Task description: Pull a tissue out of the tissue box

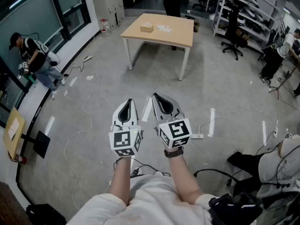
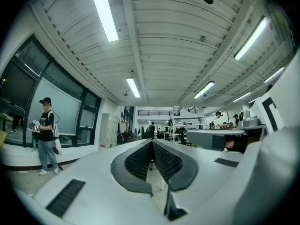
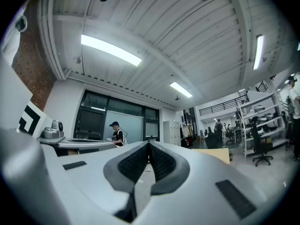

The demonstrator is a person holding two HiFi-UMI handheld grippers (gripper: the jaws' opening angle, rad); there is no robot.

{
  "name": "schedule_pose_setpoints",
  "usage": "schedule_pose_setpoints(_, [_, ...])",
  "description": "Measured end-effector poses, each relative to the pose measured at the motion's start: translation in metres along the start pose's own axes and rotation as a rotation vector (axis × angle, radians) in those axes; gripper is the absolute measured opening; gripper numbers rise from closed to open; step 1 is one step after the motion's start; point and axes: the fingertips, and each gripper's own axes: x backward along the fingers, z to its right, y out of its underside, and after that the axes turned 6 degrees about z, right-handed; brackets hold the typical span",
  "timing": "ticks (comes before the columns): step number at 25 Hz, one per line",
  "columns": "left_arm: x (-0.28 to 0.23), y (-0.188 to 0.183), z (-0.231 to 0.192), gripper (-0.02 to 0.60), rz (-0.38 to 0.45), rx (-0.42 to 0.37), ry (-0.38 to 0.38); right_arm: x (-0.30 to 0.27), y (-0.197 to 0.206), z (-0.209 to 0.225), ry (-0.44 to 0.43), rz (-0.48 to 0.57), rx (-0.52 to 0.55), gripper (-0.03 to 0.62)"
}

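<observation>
A tan tissue box sits on a light wooden table far ahead across the floor, with loose white tissue beside it. I hold both grippers level and side by side in front of my body, well short of the table. The left gripper has its jaws meeting at the tip with nothing between them, as the left gripper view confirms. The right gripper is likewise shut and holds nothing. The table edge shows to the right in the right gripper view.
A person stands by the windows at left. Cables and a power strip lie on the grey floor. Office chairs and shelving stand at the back right. A small wooden stand is at left.
</observation>
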Motion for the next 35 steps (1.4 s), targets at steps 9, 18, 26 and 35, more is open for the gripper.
schedule_pose_setpoints(9, [0.01,0.016,0.03,-0.017,-0.029,-0.066,-0.005,0.015,0.032,0.029,0.011,-0.032,-0.166,0.002])
schedule_pose_setpoints(18, [-0.017,0.039,-0.009,-0.017,-0.025,-0.033,0.004,-0.028,0.062,0.02,-0.038,-0.072,-0.15,0.002])
schedule_pose_setpoints(26, [-0.072,0.044,-0.09,-0.017,-0.004,-0.01,-0.021,-0.112,0.078,0.044,0.006,-0.089,-0.137,0.002])
schedule_pose_setpoints(35, [-0.122,0.038,-0.231,-0.017,0.045,0.027,-0.106,-0.255,0.093,-0.024,-0.152,-0.082,-0.105,0.002])
